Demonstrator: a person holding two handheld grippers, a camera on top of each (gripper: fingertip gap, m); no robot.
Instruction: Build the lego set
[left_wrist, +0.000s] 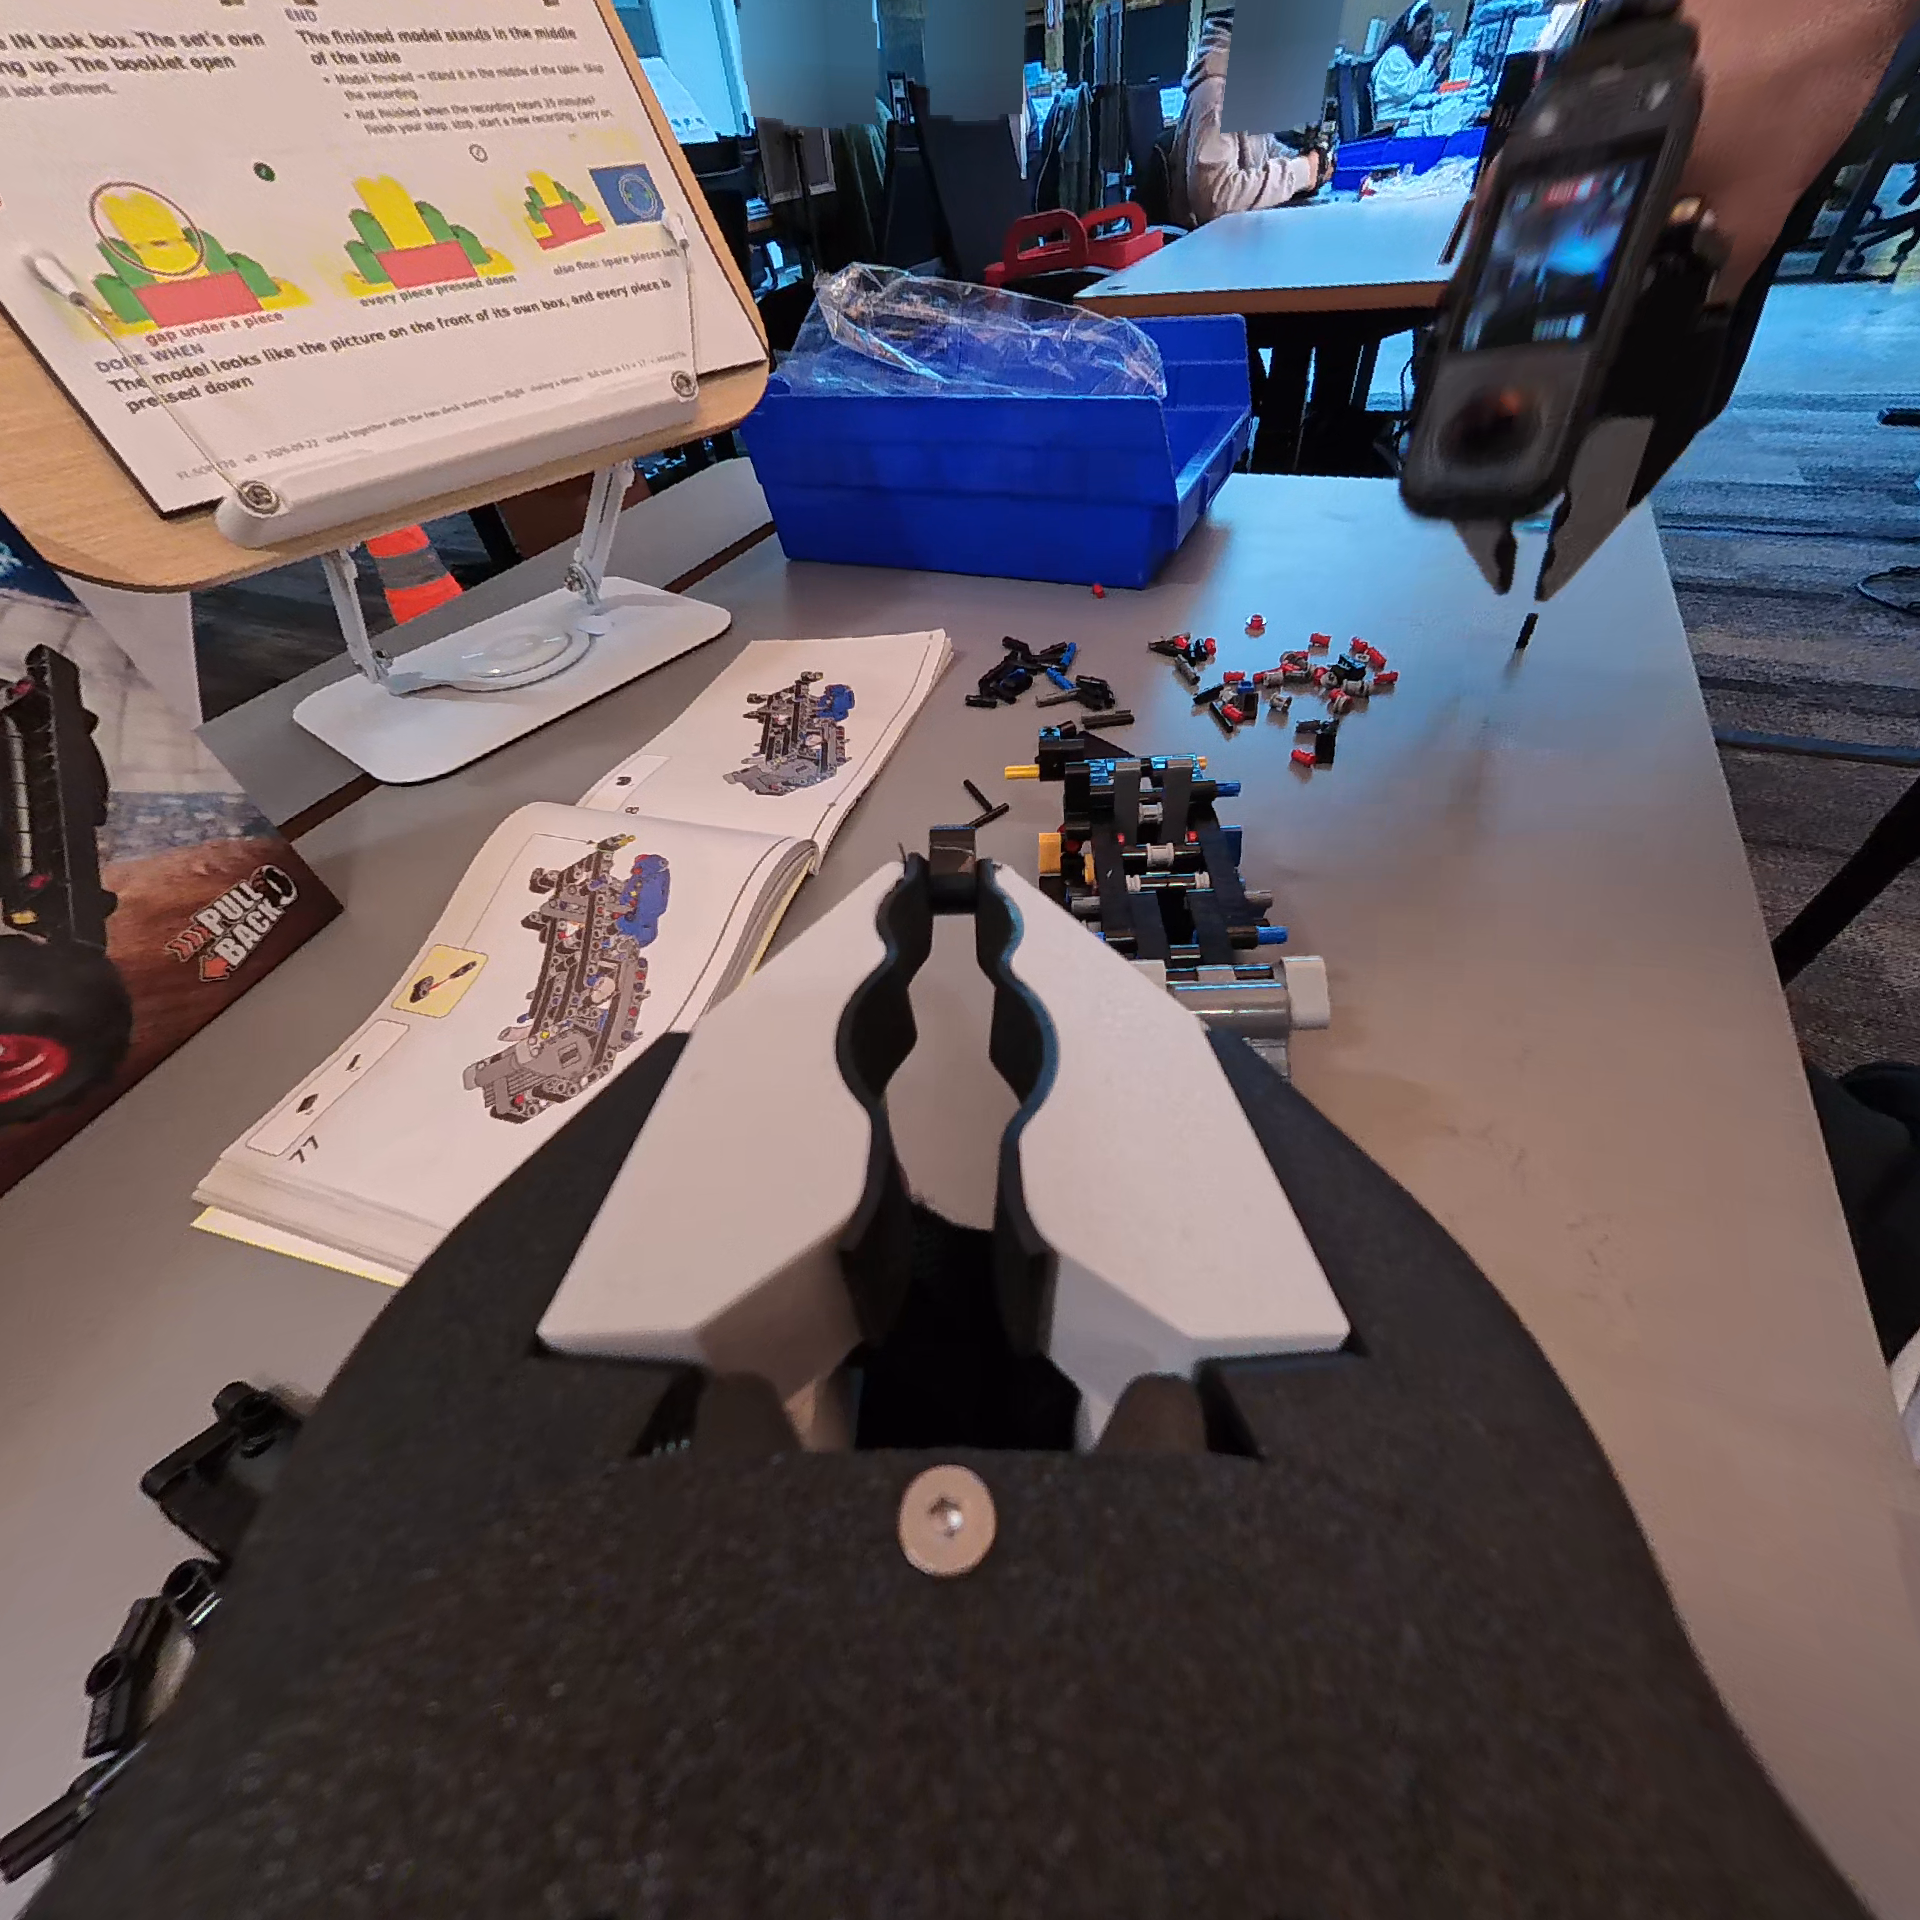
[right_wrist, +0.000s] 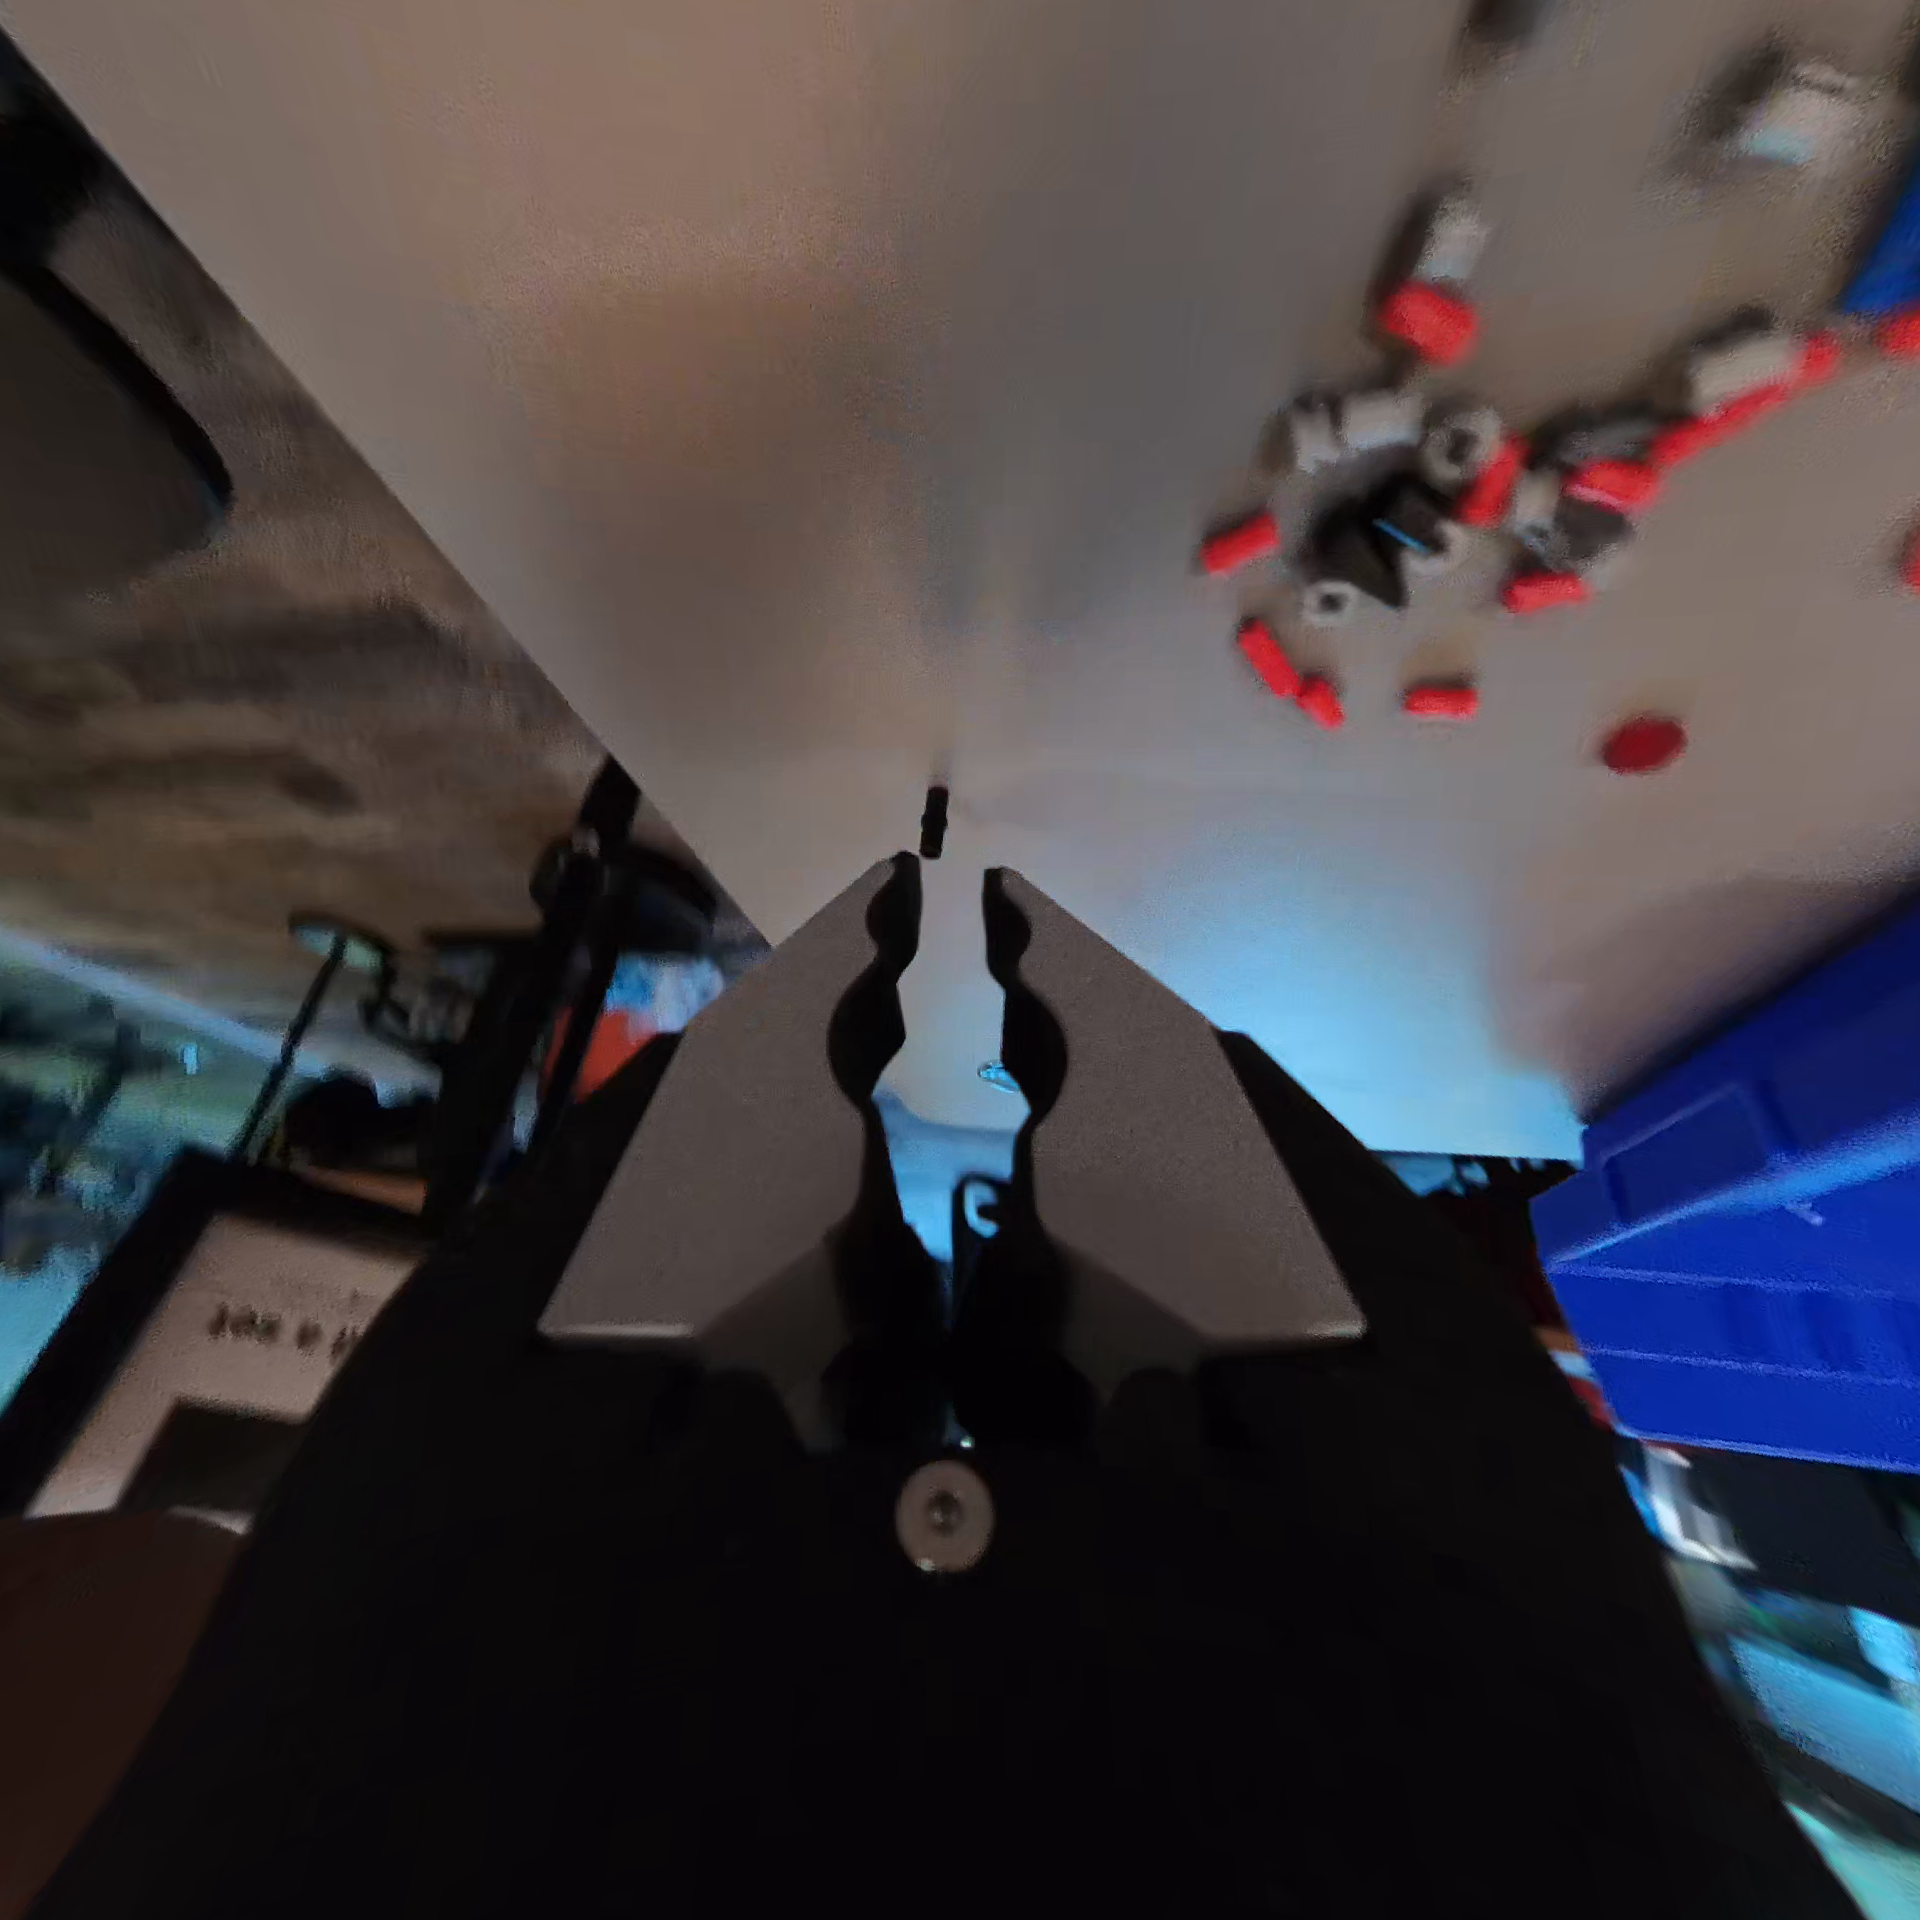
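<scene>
My left gripper is shut on a small black lego piece, held above the table just left of the partly built black, blue and grey model. My right gripper hangs tilted down over the table's right side. In the right wrist view it is open by a narrow gap and empty. A tiny black pin sits just beyond its left fingertip and apart from it; the pin also shows in the left wrist view. I cannot tell whether the pin is in the air or standing on the table.
Loose black pins and red and grey bits lie behind the model. A blue bin with a plastic bag stands at the back. The open booklet, a sheet stand and the set box fill the left. Black parts lie near left. There is about 40 cm between the tips of the two grippers.
</scene>
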